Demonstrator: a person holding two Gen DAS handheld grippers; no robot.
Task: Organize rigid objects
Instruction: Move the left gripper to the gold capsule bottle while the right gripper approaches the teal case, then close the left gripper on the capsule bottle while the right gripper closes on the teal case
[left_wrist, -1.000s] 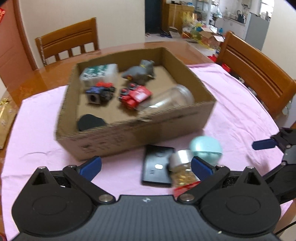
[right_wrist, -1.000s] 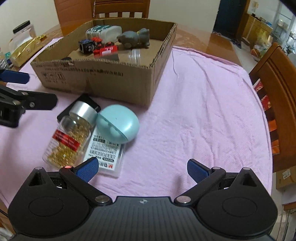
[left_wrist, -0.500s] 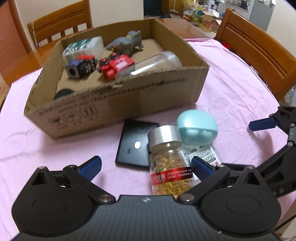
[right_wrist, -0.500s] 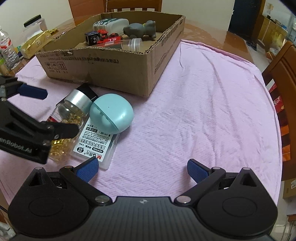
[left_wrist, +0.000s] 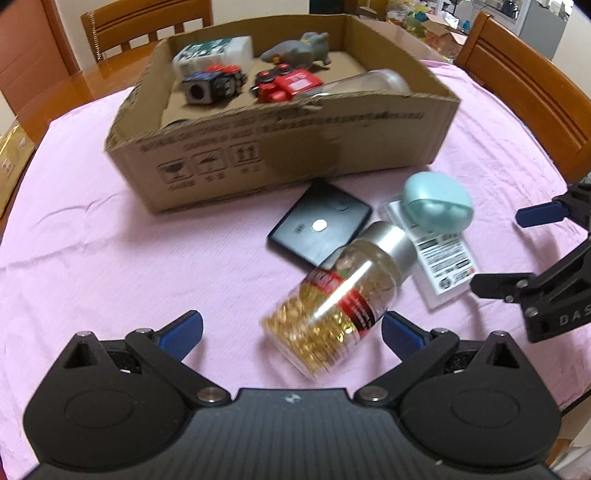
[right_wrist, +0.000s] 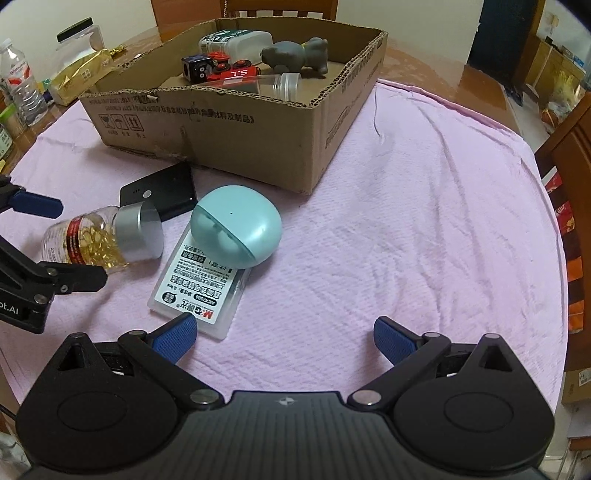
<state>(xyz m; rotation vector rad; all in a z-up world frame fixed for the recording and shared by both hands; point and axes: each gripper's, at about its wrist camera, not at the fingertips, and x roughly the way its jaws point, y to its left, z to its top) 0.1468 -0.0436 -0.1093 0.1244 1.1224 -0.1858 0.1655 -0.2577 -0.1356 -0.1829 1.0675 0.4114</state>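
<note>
Wooden counter (right_wrist: 424, 62), glossy, mostly covered by a pink cloth (right_wrist: 424, 221). On the cloth: open cardboard box (right_wrist: 221, 125) at the far side; black flat device (right_wrist: 162, 190) just near of the box; pill bottle (right_wrist: 103, 240) on its side, silver cap over the device's edge; white labelled pack (right_wrist: 199, 291) right of the bottle, teal oval case (right_wrist: 236, 225) on its far end. Far left, off the cloth: gold packet (right_wrist: 79, 75), water bottle (right_wrist: 20, 86), black-lidded jar (right_wrist: 79, 38).

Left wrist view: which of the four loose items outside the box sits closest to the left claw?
The pill bottle, lying on its side with gold capsules and a silver cap, between the open left claw's fingers.
</note>
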